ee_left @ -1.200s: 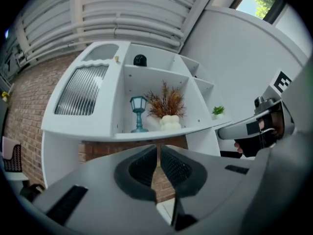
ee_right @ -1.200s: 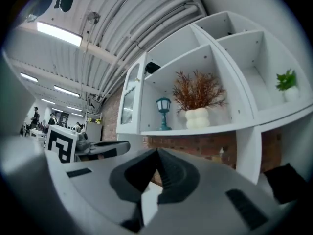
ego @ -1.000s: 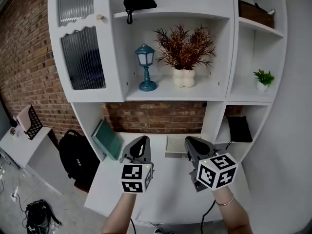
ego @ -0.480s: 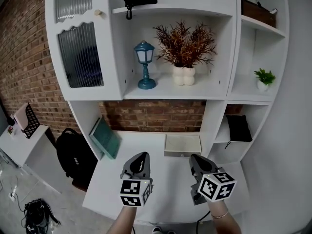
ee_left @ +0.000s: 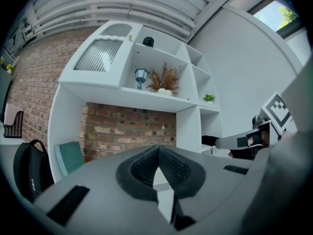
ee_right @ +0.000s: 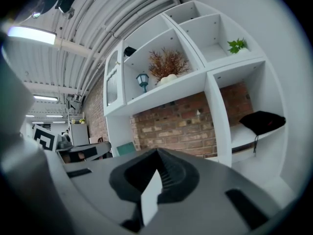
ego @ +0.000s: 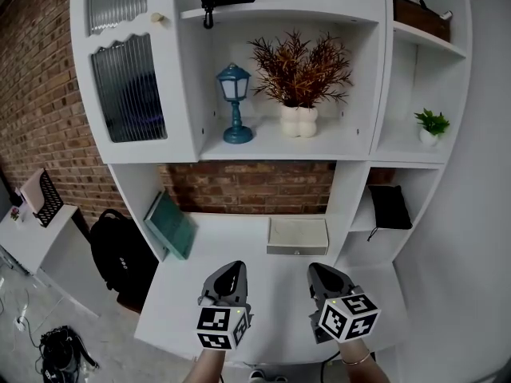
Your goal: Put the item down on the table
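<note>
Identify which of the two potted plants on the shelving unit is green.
The small plant in the narrow right-hand compartment is green; the bigger plant beside the blue lantern has reddish-brown sprigs.

A: Your left grey two-jaw gripper (ego: 231, 270) points level, marker cube towards you, jaws pressed together with nothing in them.

B: Your right grey two-jaw gripper (ego: 321, 271) sits alongside without touching it, tipped faintly downward, jaws closed too.

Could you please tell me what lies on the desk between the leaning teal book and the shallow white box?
Nothing: in the head view the white desk between the teal book and the white box is bare.
</note>
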Demonstrator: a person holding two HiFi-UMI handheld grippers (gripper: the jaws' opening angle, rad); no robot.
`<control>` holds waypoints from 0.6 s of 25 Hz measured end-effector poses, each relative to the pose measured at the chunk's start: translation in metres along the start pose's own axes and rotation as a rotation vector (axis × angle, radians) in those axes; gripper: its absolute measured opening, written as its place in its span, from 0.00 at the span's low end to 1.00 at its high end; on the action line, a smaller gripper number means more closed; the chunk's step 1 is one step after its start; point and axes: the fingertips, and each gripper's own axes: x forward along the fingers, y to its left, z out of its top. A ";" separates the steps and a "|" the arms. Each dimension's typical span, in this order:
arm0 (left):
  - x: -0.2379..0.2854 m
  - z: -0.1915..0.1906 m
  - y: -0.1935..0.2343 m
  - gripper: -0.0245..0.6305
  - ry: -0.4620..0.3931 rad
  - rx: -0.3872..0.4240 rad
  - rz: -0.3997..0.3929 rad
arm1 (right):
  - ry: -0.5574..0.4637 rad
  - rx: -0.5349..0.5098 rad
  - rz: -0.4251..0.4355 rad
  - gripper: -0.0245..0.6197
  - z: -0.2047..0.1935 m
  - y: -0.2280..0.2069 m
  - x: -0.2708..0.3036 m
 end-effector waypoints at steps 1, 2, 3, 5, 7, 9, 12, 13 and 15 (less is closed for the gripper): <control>-0.001 -0.002 0.000 0.04 0.003 -0.002 0.001 | 0.001 -0.003 -0.001 0.03 -0.001 0.000 0.000; -0.001 -0.003 0.001 0.04 0.006 -0.005 0.002 | 0.001 -0.006 -0.002 0.03 -0.003 0.001 -0.001; -0.001 -0.005 0.001 0.04 0.009 -0.007 0.002 | 0.002 -0.007 -0.003 0.03 -0.004 0.001 -0.001; -0.002 -0.008 0.001 0.04 0.016 -0.012 0.003 | 0.007 -0.009 -0.005 0.03 -0.006 0.001 -0.003; -0.003 -0.010 0.002 0.04 0.024 -0.018 0.003 | 0.014 -0.010 -0.007 0.03 -0.009 0.000 -0.003; -0.003 -0.013 0.002 0.04 0.031 -0.023 0.002 | 0.023 -0.006 -0.006 0.03 -0.012 0.000 -0.003; -0.003 -0.015 0.004 0.04 0.035 -0.026 0.001 | 0.030 -0.002 -0.008 0.03 -0.016 0.001 -0.002; -0.003 -0.015 0.004 0.04 0.035 -0.026 -0.001 | 0.030 -0.002 -0.010 0.03 -0.016 0.001 -0.002; -0.003 -0.015 0.004 0.04 0.036 -0.027 -0.004 | 0.028 -0.001 -0.013 0.03 -0.015 0.001 -0.001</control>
